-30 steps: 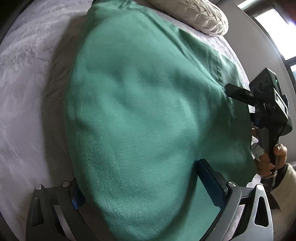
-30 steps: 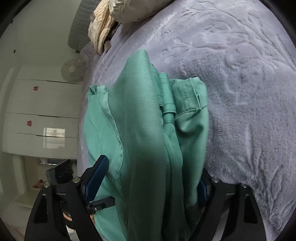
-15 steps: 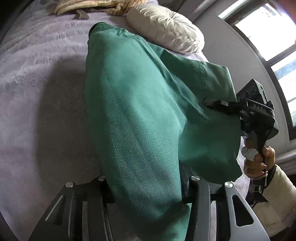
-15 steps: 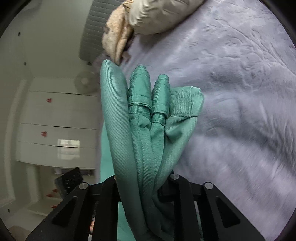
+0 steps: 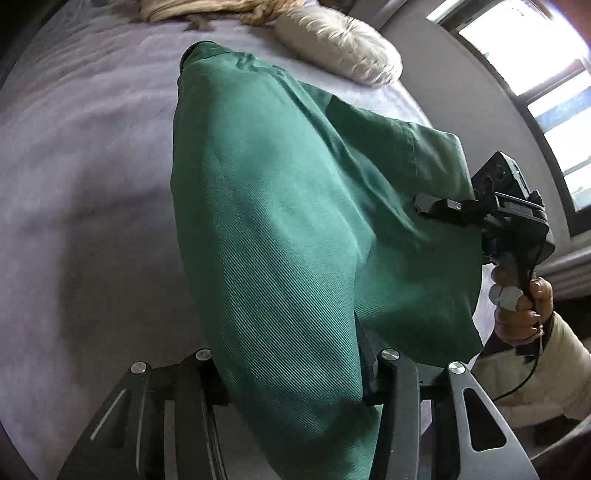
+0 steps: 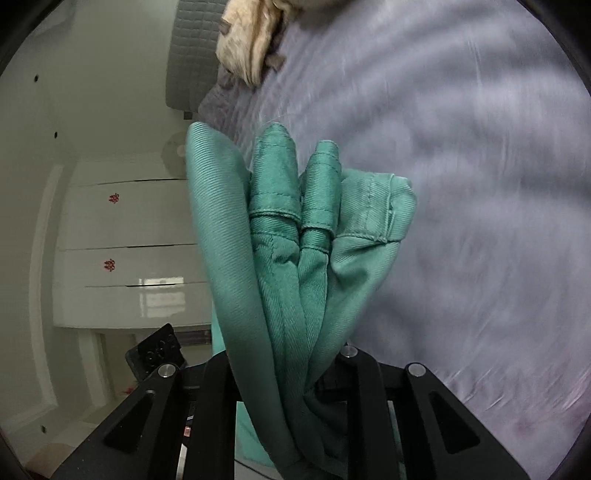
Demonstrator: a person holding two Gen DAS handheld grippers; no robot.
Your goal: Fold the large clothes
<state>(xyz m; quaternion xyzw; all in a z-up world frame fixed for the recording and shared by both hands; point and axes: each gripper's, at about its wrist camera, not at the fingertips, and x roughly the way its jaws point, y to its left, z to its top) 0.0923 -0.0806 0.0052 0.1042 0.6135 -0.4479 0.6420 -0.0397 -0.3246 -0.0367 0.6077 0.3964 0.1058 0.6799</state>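
A large green twill garment (image 5: 280,229) is lifted above a grey-lilac bed (image 5: 81,177). My left gripper (image 5: 291,373) is shut on a thick fold of it at the near end. The right gripper (image 5: 421,205) shows at the right of the left wrist view, held by a hand, pinching the garment's far right edge. In the right wrist view my right gripper (image 6: 288,362) is shut on several bunched layers of the green garment (image 6: 291,236), with hems and a belt loop standing up above the jaws.
A cream pillow (image 5: 340,48) and a tan blanket (image 5: 207,9) lie at the head of the bed. A window (image 5: 535,85) is at the right. White wardrobe doors (image 6: 122,251) and a wall stand left of the bed (image 6: 480,184).
Both grippers closed on the green garment and lifted it off the bed. The cloth now hangs bunched between the jaws, and more of the bed and pillow shows.
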